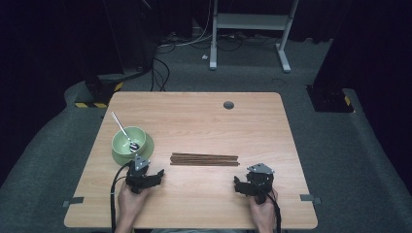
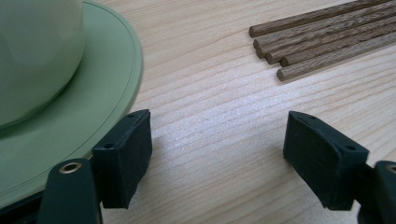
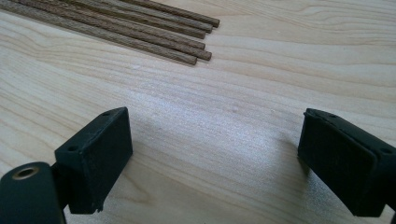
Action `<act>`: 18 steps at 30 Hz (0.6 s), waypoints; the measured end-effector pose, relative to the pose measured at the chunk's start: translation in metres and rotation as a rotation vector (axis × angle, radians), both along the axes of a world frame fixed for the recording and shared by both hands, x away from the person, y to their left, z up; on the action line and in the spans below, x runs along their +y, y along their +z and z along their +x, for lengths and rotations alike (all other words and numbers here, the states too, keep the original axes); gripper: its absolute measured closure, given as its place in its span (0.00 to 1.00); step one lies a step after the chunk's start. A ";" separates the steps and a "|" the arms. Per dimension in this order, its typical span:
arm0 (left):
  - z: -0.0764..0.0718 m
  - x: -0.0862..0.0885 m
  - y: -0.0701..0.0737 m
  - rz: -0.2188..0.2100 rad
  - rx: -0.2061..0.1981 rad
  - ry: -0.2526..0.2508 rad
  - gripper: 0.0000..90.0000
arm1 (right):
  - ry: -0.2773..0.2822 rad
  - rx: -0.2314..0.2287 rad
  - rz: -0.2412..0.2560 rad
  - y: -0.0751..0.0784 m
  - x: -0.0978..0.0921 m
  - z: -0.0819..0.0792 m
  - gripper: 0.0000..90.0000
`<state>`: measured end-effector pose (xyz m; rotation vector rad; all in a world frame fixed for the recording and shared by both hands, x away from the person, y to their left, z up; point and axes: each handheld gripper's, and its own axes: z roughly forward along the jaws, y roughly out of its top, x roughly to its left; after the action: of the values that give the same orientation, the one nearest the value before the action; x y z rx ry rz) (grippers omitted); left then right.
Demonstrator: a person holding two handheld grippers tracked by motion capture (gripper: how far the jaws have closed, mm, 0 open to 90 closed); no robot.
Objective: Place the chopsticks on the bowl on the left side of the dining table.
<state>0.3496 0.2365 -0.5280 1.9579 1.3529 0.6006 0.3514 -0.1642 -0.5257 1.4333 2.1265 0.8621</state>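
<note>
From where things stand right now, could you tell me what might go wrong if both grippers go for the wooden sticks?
The left gripper sits with one jaw right at the green plate, so a sideways move could nudge it and the bowl holding the spoon. The sticks lie packed side by side, so the open right gripper may catch several or scatter them.

Black left claw, grey plate, trailing cable.

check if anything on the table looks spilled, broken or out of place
Nothing stands out. The wooden sticks lie in a neat bundle, the green bowl sits upright on its plate with the spoon inside, and no spill shows.
</note>
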 end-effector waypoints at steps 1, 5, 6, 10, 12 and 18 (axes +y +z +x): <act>0.000 0.000 0.000 0.001 0.000 0.000 0.27 | 0.000 0.000 0.000 0.000 0.000 0.000 0.11; 0.000 0.000 0.000 0.001 0.000 -0.001 0.27 | 0.001 -0.003 -0.001 0.000 0.000 0.000 0.11; 0.000 0.000 0.000 0.001 0.000 -0.001 0.27 | 0.002 -0.002 -0.001 0.000 0.000 0.000 0.11; 0.001 0.000 0.000 0.001 0.000 -0.008 0.27 | 0.003 -0.001 0.002 0.000 0.000 0.000 0.11; 0.001 0.000 0.000 0.001 0.001 -0.009 0.27 | 0.003 -0.001 0.002 0.000 0.000 0.000 0.11; 0.001 0.000 0.000 0.000 0.001 -0.009 0.27 | 0.017 0.000 0.000 0.000 0.000 -0.001 0.11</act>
<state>0.3507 0.2367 -0.5279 1.9637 1.3441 0.5957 0.3503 -0.1641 -0.5256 1.4165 2.1419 0.8685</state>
